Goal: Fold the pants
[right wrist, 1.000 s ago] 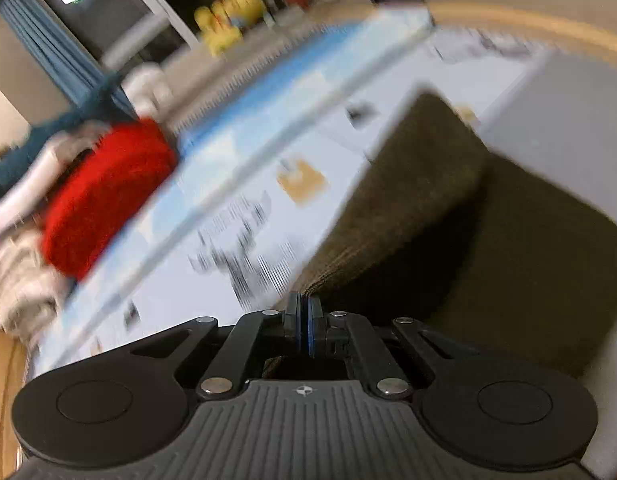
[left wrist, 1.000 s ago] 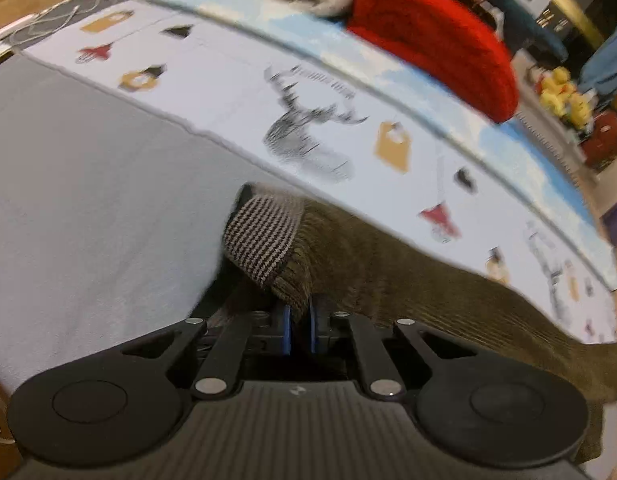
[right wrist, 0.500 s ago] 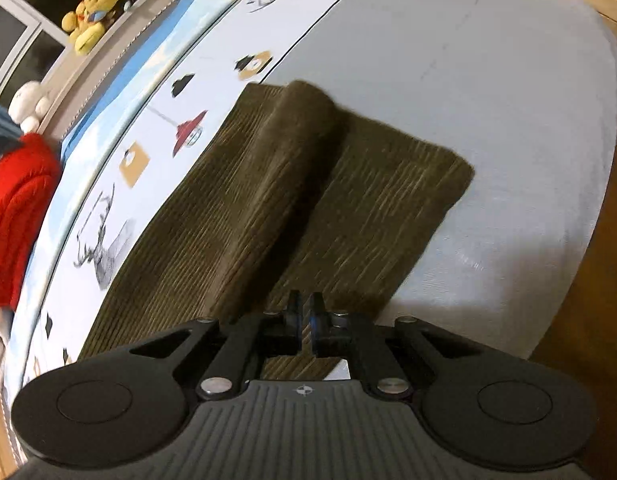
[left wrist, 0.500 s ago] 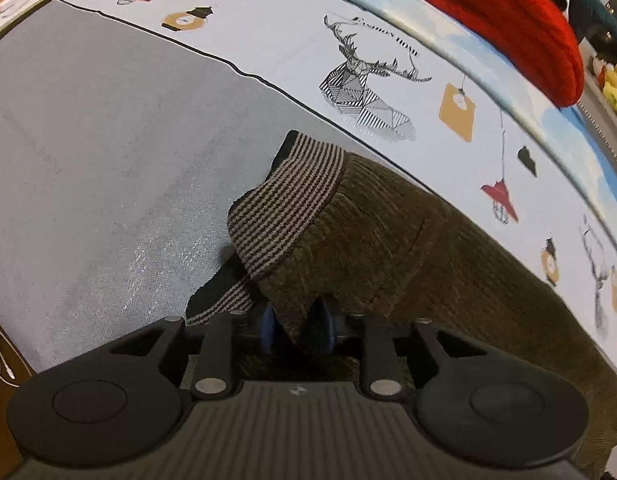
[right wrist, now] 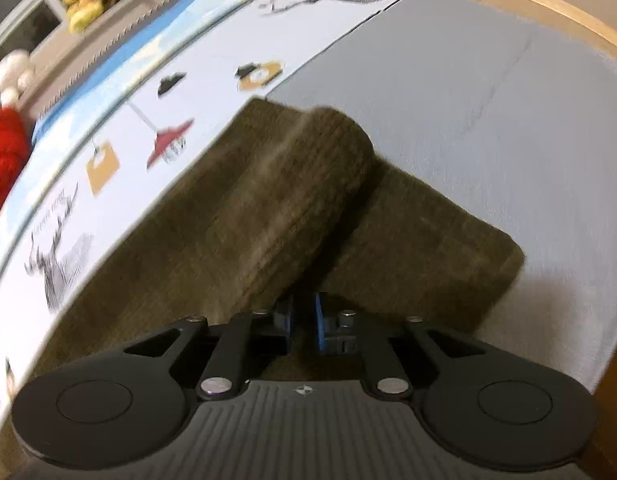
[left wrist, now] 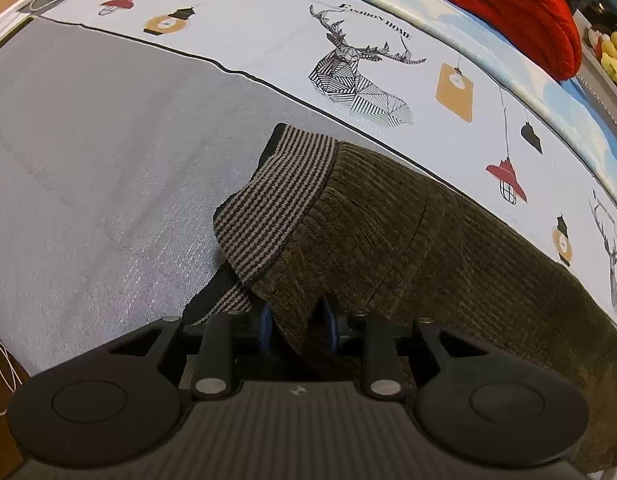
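Left gripper jaws parted, fold of olive-brown corduroy pants between them, striped knit waistband just ahead; right gripper jaws slightly apart, raised pant-leg fold ahead on grey bedsheet

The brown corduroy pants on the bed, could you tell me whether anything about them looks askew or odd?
Yes: on the brown corduroy pants, the striped knit waistband is flipped back in a peak near the open left gripper. At the other end, a leg fold stands humped rather than flat, just ahead of the open right gripper.
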A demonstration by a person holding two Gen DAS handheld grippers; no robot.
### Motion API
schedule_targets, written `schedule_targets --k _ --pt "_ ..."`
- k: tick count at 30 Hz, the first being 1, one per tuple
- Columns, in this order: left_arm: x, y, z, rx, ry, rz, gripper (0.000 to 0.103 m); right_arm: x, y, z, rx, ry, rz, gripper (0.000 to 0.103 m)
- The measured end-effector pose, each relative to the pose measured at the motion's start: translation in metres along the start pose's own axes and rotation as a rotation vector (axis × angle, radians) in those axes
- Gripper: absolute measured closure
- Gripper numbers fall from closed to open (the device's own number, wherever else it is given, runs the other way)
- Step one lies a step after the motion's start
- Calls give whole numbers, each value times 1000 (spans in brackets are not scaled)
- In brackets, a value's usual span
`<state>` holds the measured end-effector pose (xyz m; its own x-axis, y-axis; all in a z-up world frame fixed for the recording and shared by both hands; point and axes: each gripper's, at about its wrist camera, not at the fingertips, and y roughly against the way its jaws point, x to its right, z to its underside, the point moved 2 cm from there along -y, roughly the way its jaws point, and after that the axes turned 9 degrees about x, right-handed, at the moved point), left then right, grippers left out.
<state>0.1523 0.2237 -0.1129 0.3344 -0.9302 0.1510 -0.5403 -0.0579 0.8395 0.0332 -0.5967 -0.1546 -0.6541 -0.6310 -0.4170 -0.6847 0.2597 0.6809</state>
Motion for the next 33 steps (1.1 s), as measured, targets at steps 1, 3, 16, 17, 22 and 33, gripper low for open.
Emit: schedule_targets --k 1,3,16,17,22,33 --pt "1 0 0 0 -9 0 75 -12 5 -5 41 29 -124 88" --pt "1 -2 -1 -1 -21 1 75 -29 15 -8 138 114 -259 83" --pt "12 -6 -1 -6 -64 -5 63 12 -25 -4 8 -93 33 52" --pt "13 -6 0 -7 -66 -2 63 9 -27 -4 14 -95 32 50" --pt "9 -6 -1 -9 -50 11 63 -3 -38 -4 16 -112 2 39" --pt "-2 -8 -6 -13 58 50 65 -14 -32 -12 73 -146 39 87"
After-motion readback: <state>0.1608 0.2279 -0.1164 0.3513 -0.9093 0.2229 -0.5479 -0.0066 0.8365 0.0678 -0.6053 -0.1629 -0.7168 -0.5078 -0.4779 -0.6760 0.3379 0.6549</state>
